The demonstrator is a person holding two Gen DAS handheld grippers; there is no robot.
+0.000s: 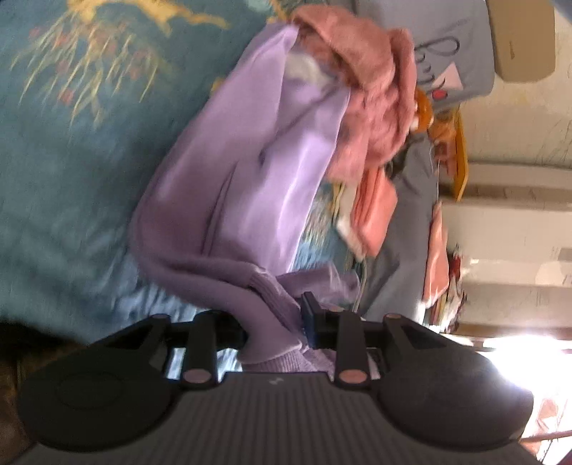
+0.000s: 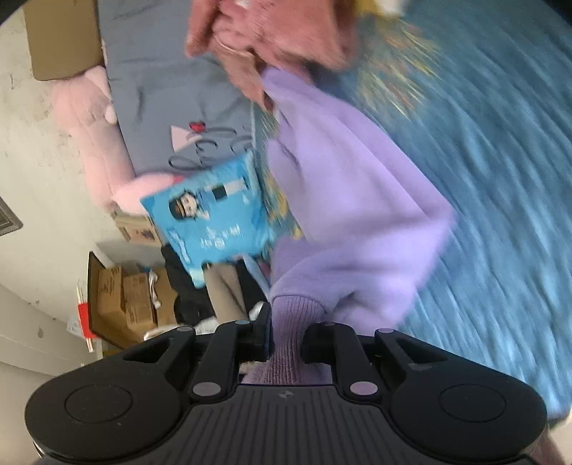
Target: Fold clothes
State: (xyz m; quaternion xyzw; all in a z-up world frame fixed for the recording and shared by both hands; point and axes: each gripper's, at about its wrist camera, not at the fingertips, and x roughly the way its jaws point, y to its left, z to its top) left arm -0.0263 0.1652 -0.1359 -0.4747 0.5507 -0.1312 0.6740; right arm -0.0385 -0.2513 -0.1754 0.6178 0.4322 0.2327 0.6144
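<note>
A lilac sweatshirt (image 1: 271, 168) hangs stretched above a blue patterned bedspread (image 1: 71, 171). My left gripper (image 1: 275, 322) is shut on a ribbed lilac edge of it, the cloth bunched between the fingers. In the right wrist view the same lilac sweatshirt (image 2: 343, 200) runs away from the camera, and my right gripper (image 2: 286, 334) is shut on its ribbed cuff (image 2: 289, 322). A fuzzy pink garment (image 1: 368, 93) lies against the sweatshirt's far end, also seen as the pink garment (image 2: 279, 32) at the top of the right wrist view.
A grey printed cloth (image 1: 454, 60) and folded salmon cloth (image 1: 375, 211) lie beyond the sweatshirt. Off the bed's edge sit a blue printed bag (image 2: 211, 218), a pink plush toy (image 2: 93, 136) and cardboard boxes (image 2: 128, 297) by a white wall. The blue bedspread (image 2: 482, 179) extends to the right.
</note>
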